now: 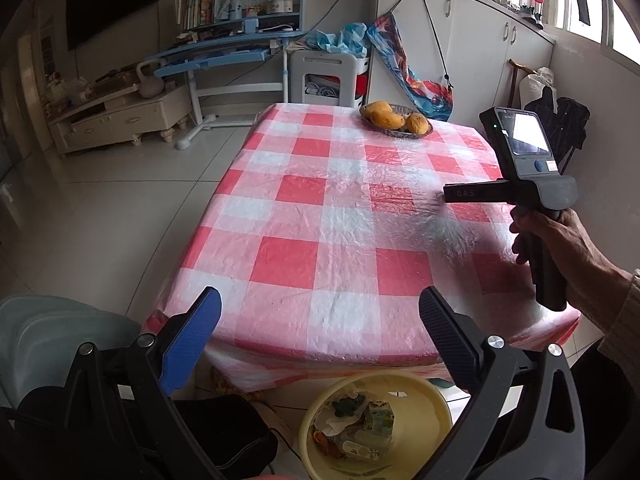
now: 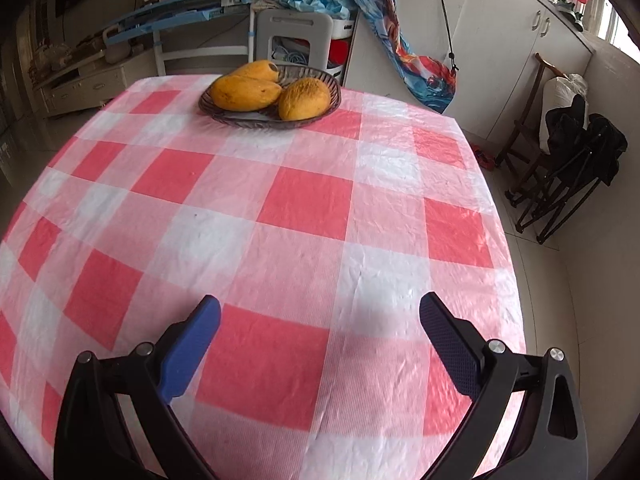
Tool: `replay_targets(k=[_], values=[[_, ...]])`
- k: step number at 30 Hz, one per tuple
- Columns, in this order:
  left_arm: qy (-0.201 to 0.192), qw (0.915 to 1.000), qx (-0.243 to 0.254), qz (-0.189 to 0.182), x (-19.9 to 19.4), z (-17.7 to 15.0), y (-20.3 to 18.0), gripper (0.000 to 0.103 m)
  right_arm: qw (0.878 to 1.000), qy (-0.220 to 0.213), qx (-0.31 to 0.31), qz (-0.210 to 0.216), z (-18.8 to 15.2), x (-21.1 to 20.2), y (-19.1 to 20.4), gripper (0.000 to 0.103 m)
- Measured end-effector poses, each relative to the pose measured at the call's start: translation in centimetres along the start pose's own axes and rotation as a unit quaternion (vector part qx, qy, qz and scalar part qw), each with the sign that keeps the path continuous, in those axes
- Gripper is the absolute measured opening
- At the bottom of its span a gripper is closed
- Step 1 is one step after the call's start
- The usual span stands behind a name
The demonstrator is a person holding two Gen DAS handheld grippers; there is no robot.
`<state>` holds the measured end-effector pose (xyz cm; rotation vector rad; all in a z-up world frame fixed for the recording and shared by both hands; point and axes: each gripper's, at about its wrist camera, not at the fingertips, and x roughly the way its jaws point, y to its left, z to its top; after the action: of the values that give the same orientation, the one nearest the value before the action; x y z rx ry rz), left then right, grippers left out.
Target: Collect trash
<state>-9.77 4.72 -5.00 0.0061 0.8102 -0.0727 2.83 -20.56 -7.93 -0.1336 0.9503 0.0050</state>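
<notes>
A yellow plastic basin (image 1: 424,390) stands on the floor under the near table edge. It holds the trash (image 1: 356,428): crumpled wrappers, paper and a small carton. My left gripper (image 1: 320,304) hovers open above the basin and the table edge, with nothing between its fingers. A hand holds my right gripper (image 1: 452,194) over the right side of the table. In the right wrist view, the right gripper (image 2: 320,312) is open and empty above the red-and-white checked tablecloth (image 2: 304,208). No trash shows on the cloth.
A dark basket with three mangoes (image 2: 272,96) sits at the table's far edge. A grey-green chair (image 1: 60,332) and a black bag (image 1: 224,432) lie near left. A folded black chair (image 2: 572,168) and white cabinets (image 1: 472,36) line the right wall.
</notes>
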Motion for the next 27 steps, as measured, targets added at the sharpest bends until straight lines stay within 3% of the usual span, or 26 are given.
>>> replay_targets(k=[3, 6, 11, 27], values=[[-0.003, 0.9996, 0.025, 0.011, 0.1, 0.6, -0.7, 0.096, 1.000, 0.002, 0.022, 0.019, 0.9, 0.9, -0.9, 0.095], [0.003, 0.9998, 0.019, 0.009, 0.7, 1.2, -0.5, 0.096, 0.998, 0.011, 0.048, 0.044, 1.4, 1.7, -1.6, 0.096], [0.027, 0.9996, 0.006, 0.001, 1.9, 1.0, -0.1, 0.096, 0.998, 0.012, 0.048, 0.042, 1.7, 1.9, -1.5, 0.096], [0.047, 0.9988, 0.000, -0.009, 2.3, 0.5, 0.2, 0.096, 0.998, 0.012, 0.048, 0.042, 1.7, 1.9, -1.5, 0.097]])
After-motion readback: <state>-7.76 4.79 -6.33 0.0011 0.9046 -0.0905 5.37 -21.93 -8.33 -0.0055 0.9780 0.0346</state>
